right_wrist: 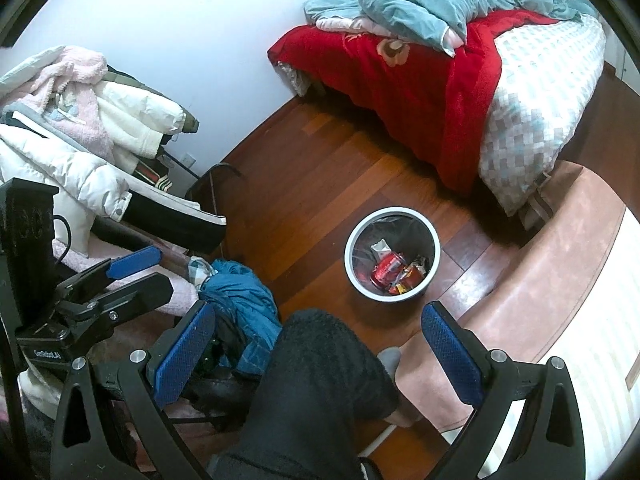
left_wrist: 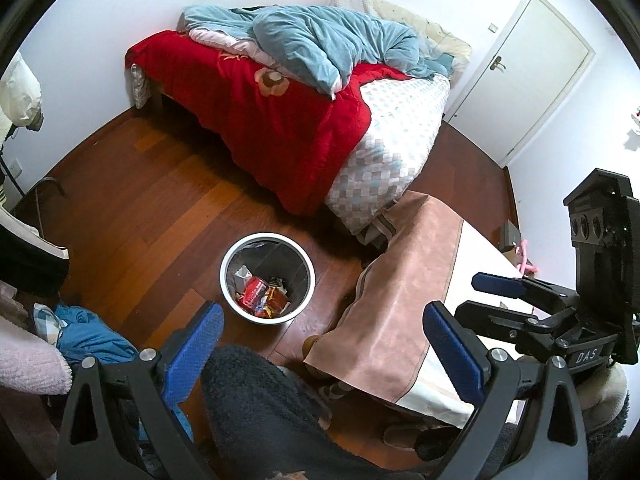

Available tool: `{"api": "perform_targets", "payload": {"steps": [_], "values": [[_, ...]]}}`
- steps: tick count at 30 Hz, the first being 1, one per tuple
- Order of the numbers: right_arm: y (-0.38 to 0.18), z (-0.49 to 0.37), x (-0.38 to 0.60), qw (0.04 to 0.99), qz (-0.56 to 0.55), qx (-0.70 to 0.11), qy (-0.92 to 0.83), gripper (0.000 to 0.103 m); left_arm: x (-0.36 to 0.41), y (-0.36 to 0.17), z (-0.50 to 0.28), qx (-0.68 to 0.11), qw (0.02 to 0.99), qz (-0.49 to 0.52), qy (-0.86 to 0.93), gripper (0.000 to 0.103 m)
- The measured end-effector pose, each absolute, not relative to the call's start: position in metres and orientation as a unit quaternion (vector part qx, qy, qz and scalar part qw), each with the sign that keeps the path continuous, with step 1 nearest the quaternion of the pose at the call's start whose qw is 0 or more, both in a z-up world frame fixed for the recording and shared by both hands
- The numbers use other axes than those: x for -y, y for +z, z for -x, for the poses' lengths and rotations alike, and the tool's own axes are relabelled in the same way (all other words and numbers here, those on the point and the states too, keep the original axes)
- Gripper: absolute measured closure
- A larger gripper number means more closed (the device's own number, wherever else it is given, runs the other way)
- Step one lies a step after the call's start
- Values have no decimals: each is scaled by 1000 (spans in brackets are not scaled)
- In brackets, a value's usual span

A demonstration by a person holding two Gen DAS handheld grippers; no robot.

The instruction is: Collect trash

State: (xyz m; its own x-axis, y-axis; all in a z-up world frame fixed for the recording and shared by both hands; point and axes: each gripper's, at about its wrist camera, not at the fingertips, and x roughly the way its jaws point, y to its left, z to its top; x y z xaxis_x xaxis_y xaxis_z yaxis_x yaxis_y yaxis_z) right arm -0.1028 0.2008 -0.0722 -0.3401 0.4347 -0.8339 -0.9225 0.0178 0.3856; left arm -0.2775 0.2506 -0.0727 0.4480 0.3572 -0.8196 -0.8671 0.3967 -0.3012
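Observation:
A white-rimmed trash bin (left_wrist: 267, 236) (right_wrist: 392, 210) with a dark liner stands on the wooden floor. Inside lie a red can (left_wrist: 254, 290) (right_wrist: 386, 266), colourful wrappers (left_wrist: 276, 300) (right_wrist: 408, 280) and crumpled white paper (left_wrist: 242, 274). My left gripper (left_wrist: 324, 344) (right_wrist: 164, 270) is open and empty, held high above a person's dark fleece-covered leg (left_wrist: 260, 408), short of the bin. My right gripper (right_wrist: 320, 344) (left_wrist: 470, 296) is also open and empty, hovering over the same leg beside the table edge.
A table with a pinkish-brown cloth (left_wrist: 400, 280) (right_wrist: 540, 272) is right of the bin. A bed with a red blanket (left_wrist: 260, 120) lies beyond. Piled coats (right_wrist: 80, 140) and a blue jacket (right_wrist: 240, 300) are on the left. A white door (left_wrist: 520, 72) is far right.

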Motion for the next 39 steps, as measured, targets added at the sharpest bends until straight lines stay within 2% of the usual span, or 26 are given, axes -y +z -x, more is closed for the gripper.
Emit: {"api": "perform_targets", "payload": {"steps": [39], "values": [[-58, 94, -212, 517, 254, -488, 655, 0, -255, -64, 268, -333, 765, 398, 382, 1]]}}
